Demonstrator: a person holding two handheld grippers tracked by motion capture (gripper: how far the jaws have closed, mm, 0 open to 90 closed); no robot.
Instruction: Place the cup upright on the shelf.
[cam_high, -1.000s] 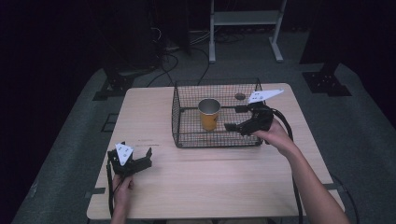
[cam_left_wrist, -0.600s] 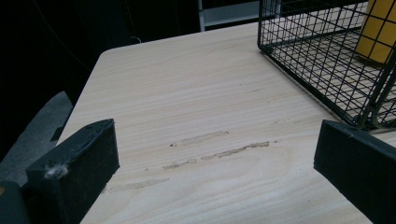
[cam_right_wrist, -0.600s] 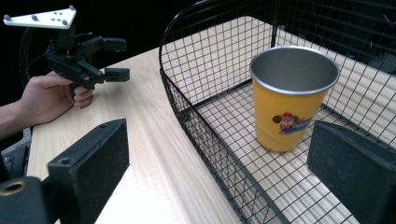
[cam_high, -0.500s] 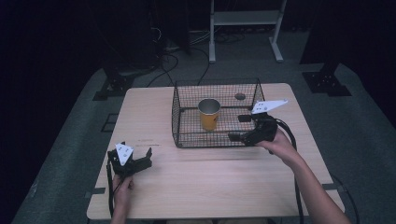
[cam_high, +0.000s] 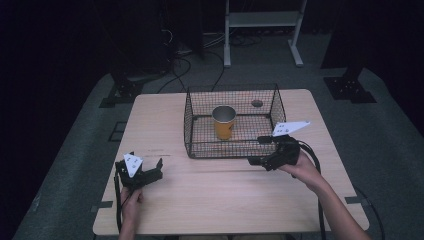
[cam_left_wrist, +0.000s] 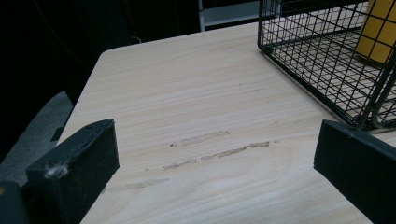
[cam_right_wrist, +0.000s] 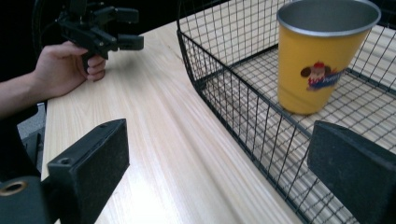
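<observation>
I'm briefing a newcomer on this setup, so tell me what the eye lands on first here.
The yellow cup stands upright inside the black wire basket at the middle of the far half of the wooden table. The right gripper sits just outside the basket's near right corner, jaws open. The left gripper rests at the table's near left, jaws open and holding nothing.

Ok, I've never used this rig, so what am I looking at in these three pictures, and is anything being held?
No robot: a person holds a two-jaw tool in each hand. The high view looks down on a wooden table. On it stands a black wire basket with a yellow cup upright inside. The left gripper rests near the table's front left; the right gripper is beside the basket's front right corner. The other two pictures look along each tool's own black jaws. Both stand open, holding nothing.
</observation>
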